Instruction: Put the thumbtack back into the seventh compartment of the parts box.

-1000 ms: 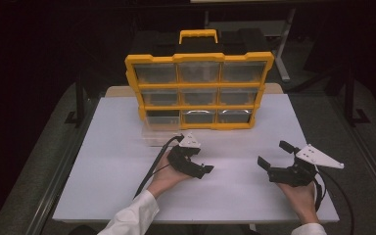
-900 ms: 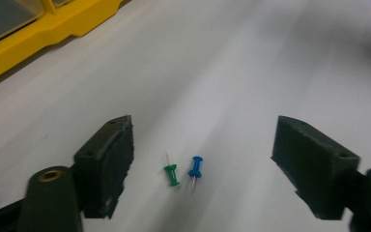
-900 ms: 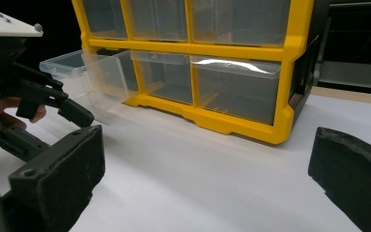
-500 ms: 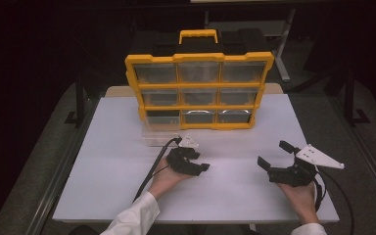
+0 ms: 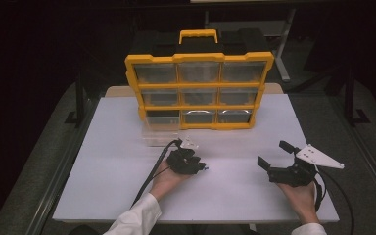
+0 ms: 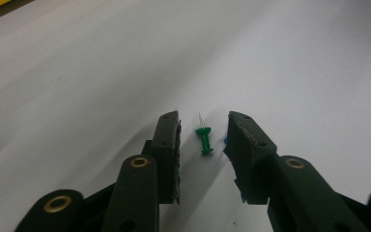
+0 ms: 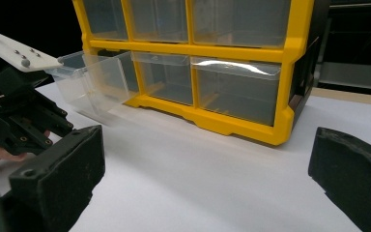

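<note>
A green push pin (image 6: 204,140) lies on the white table between the jaws of my left gripper (image 6: 203,118), which is open and low over the table. A speck of something blue (image 6: 224,141) peeks out beside the right-hand jaw. In the high view my left gripper (image 5: 201,166) points right, in front of the pulled-out clear drawer (image 5: 160,134). My right gripper (image 5: 273,153) is open and holds nothing. It faces the yellow organizer (image 7: 251,48).
The yellow organizer (image 5: 198,90) with clear drawers stands upright at the back middle of the white table (image 5: 103,186). Its bottom-left drawer (image 7: 92,77) sticks out toward me. Cables trail from both grippers. Dark floor surrounds the table.
My left gripper has sunk a little toward the table and tipped down over the pin. The right gripper has stayed put.
</note>
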`<control>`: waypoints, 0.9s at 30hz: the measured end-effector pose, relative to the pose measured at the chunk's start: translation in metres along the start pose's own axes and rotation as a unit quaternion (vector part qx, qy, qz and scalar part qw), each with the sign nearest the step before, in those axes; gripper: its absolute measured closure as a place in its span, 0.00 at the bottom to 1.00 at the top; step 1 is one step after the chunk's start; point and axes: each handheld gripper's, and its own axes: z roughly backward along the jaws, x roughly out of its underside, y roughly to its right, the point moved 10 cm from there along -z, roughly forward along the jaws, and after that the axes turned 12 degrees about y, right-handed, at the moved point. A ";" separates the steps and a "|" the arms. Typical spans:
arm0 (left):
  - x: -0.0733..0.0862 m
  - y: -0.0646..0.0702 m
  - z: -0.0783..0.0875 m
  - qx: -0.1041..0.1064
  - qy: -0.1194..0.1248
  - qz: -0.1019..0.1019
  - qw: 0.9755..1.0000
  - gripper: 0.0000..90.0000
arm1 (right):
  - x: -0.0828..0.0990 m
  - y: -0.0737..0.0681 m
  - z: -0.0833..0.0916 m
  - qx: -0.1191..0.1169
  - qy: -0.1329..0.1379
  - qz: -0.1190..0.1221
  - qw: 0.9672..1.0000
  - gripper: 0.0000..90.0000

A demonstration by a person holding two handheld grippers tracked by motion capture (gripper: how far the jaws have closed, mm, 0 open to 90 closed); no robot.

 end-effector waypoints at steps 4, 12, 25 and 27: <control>0.000 -0.002 -0.001 -0.003 0.009 0.004 1.000 0.76 | 0.000 0.000 0.000 0.002 0.000 0.003 1.000 0.00; 0.001 -0.004 -0.004 -0.009 0.016 -0.002 1.000 0.88 | 0.000 0.001 0.000 0.002 0.001 0.003 1.000 0.00; 0.000 -0.003 -0.003 0.008 0.023 -0.001 1.000 0.95 | 0.000 0.001 0.000 0.001 0.000 0.003 1.000 0.00; -0.002 -0.002 -0.001 0.011 0.027 0.001 1.000 0.95 | 0.001 0.000 0.000 0.000 -0.001 0.004 1.000 0.00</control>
